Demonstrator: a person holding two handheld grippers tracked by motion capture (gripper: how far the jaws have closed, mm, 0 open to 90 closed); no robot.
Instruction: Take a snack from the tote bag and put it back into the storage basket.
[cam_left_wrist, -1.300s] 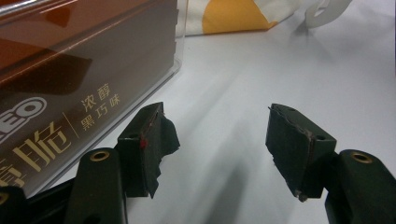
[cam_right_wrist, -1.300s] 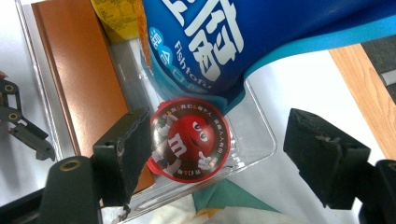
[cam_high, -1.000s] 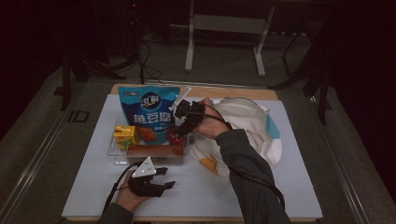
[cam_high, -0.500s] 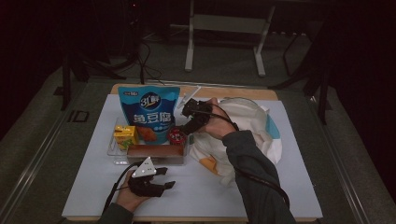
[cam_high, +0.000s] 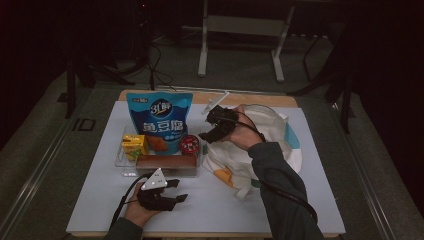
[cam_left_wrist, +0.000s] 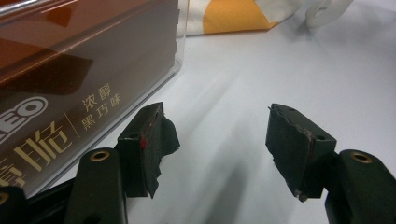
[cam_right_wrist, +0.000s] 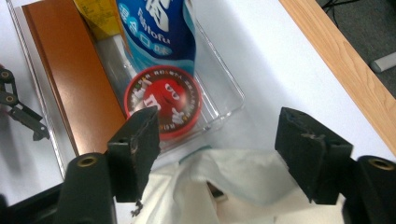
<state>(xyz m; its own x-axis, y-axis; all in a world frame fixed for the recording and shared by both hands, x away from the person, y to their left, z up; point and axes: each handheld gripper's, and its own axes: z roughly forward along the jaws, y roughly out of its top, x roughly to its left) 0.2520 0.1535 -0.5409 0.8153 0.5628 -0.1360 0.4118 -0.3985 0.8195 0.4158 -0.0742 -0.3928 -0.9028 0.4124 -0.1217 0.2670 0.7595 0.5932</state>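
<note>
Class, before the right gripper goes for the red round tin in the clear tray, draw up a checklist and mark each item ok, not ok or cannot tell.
1. Right gripper holds nothing: ok; its fingers have just been closing slightly, with nothing between them.
2. Red round tin in sight, top uncovered: ok.
3. Room for fingers around the tin: not ok; blue snack bag and brown box crowd it.
4. White cloth bag out of the path: not ok; its edge lies beneath the right fingers.
5. Left gripper open and apart from the clear tray: ok.
6. Tin loose in the tray: cannot tell.
</note>
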